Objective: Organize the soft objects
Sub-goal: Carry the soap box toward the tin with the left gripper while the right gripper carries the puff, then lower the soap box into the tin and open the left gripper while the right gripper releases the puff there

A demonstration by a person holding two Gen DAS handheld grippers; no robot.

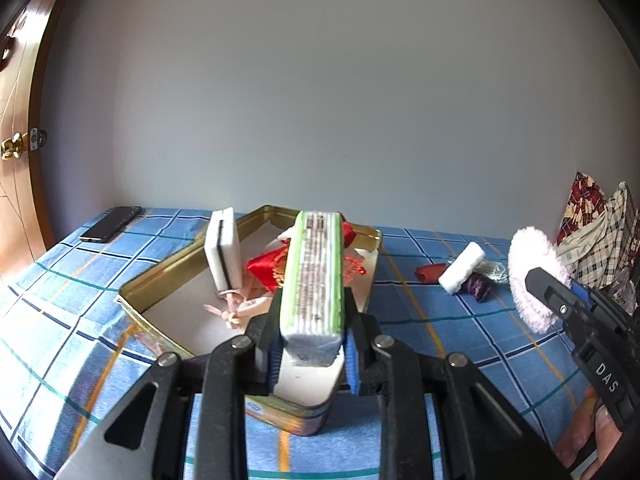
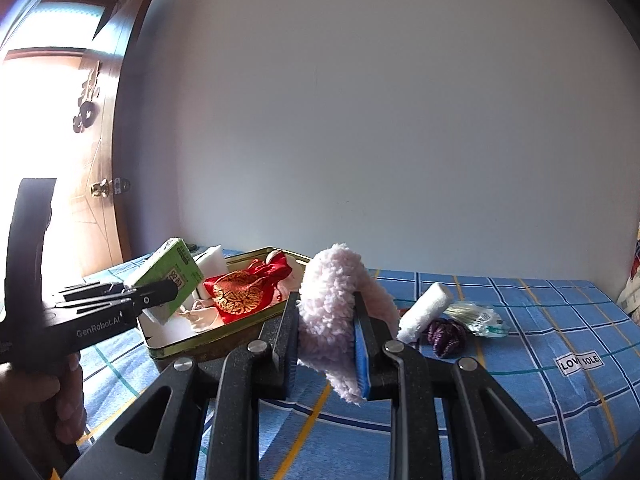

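The green-wrapped tissue pack (image 1: 313, 280) is clenched in the left tool (image 1: 311, 354) above the gold-rimmed tin tray (image 1: 168, 270). It is best lowered flat onto the bare floor beside the red embroidered pouch (image 1: 267, 270) before release. The fluffy pink pad (image 2: 332, 320) is gripped by the right tool (image 2: 326, 354), over the blue checked bed (image 2: 520, 380).

A plain pale wall (image 1: 320, 100) rose behind the bed (image 1: 80, 280), which wore a blue sheet checked with white, dark blue, teal and orange lines. Left of the bed stood a brown wooden door (image 2: 100, 168), open, with a brass knob (image 1: 10, 148) and a dark ornament (image 2: 86, 112) hanging on it. Strong daylight (image 2: 36, 120) poured through the doorway beside that door, washing out everything there. The wall above the bed lay in soft, even shade.
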